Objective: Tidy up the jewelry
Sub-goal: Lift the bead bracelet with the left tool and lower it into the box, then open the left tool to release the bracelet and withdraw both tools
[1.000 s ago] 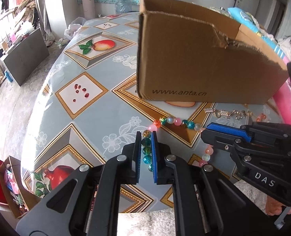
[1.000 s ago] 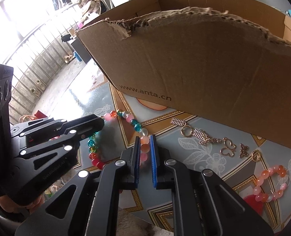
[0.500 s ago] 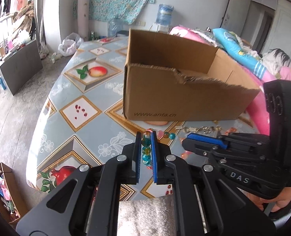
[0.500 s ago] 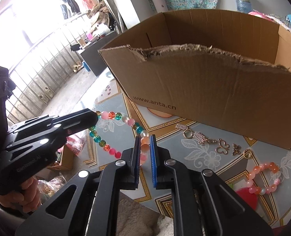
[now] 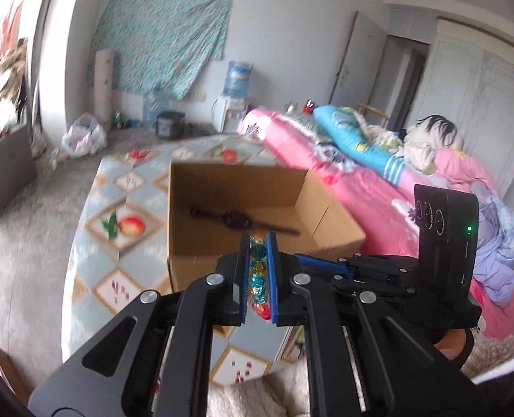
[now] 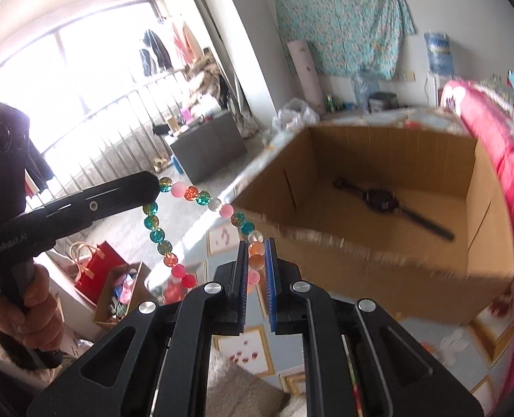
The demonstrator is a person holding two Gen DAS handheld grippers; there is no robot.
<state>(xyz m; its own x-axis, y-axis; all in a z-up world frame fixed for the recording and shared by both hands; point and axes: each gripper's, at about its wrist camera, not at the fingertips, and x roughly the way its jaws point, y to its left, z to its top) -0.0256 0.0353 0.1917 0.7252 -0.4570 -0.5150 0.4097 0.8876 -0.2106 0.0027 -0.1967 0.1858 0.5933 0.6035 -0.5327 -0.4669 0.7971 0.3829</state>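
Grippers' jaws pinch bead necklace above cardboard box.

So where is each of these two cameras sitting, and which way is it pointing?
Left wrist view: sits on the left claw, looking forward and down along its fingers at the cardboard box; the right claw shows alongside.
Right wrist view: sits on the right claw, facing the same box from its other side; the left claw and the hand holding it show.
Shared: both see the bead bracelet clamped between the two claws, and the dark watch inside the box.
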